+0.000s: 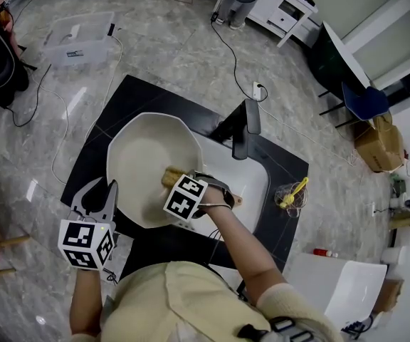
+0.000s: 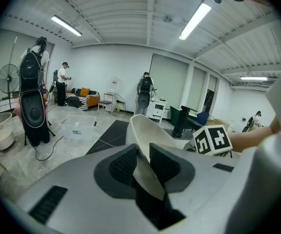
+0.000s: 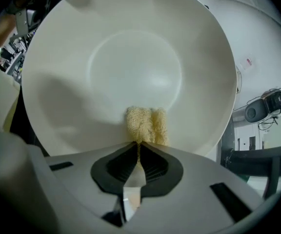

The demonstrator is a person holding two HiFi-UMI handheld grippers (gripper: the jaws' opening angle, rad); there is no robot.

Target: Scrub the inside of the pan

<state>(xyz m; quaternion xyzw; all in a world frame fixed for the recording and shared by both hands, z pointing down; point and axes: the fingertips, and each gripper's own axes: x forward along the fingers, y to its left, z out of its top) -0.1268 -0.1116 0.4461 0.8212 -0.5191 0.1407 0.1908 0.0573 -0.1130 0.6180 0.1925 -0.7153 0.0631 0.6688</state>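
Note:
A wide cream pan (image 1: 144, 164) is tilted over the white sink (image 1: 251, 184), its inside facing me. My left gripper (image 1: 102, 199) is shut on the pan's rim (image 2: 141, 145) at its near-left edge. My right gripper (image 1: 180, 184) is shut on a tan loofah scrubber (image 3: 146, 125), which rests against the pan's inner wall (image 3: 130, 67) just below the flat bottom. In the head view the scrubber (image 1: 169, 177) pokes out past the right gripper's marker cube.
A black faucet (image 1: 244, 128) stands behind the sink. The counter (image 1: 137, 95) is black. A wire holder with a yellow item (image 1: 290, 196) sits at the sink's right. A clear bin (image 1: 77, 40) and cables lie on the floor beyond.

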